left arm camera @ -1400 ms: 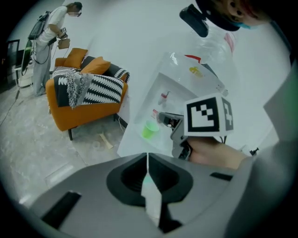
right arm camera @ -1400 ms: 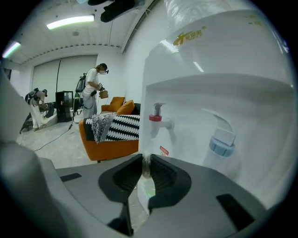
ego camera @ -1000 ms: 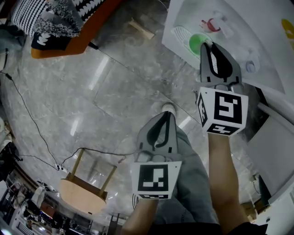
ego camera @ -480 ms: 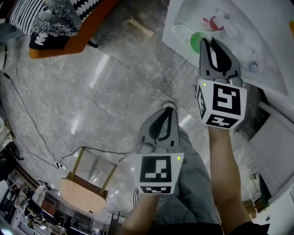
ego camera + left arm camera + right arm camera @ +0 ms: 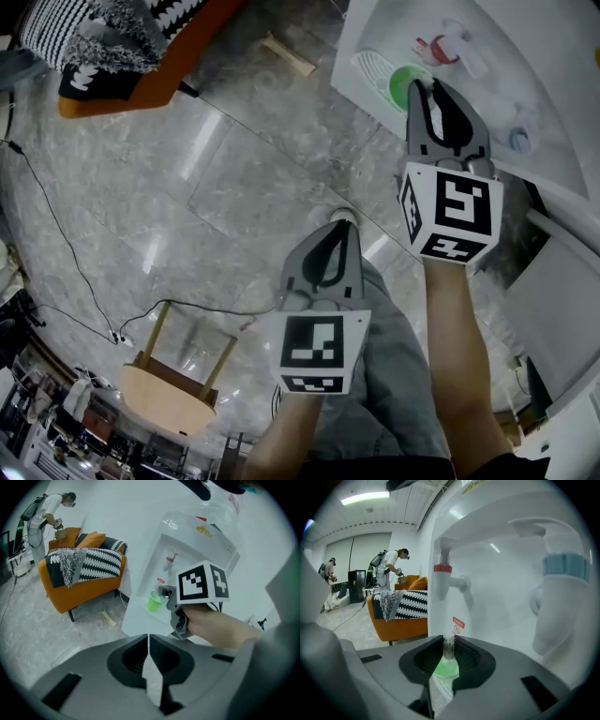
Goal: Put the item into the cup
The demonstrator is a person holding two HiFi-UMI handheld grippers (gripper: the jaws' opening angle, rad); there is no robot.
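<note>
Grey right gripper (image 5: 448, 638): clenched on the item (image 5: 448, 649), a small pale grey lump pinched just behind the jaw tips; what it is made of I cannot tell
Item's place: in those jaws, hanging directly above the open mouth of the green cup (image 5: 445, 671), not yet inside it
Cup: upright on the drip tray (image 5: 368, 66) at the front edge of the white water dispenser (image 5: 501, 606)
Step in hand: the carry looks finished and the drop is due, so I judge this to be the last part of the task
Next move: probably a small dip toward the rim, then parting the jaws so the lump falls straight in; a cup this light could tip if a jaw nudges it
Left gripper (image 5: 148, 636): jaws pressed together on nothing, held low over the person's leg, well apart from the dispenser
In the way: the red tap (image 5: 442, 568) juts out above the cup and the blue tap (image 5: 564, 566) hangs off to one side, so the niche leaves little room overhead
Around: an orange sofa (image 5: 70, 590) with a black-and-white throw, a wooden stool (image 5: 169, 398) and a cable (image 5: 56, 234) on the marble floor, and people standing far behind the sofa
</note>
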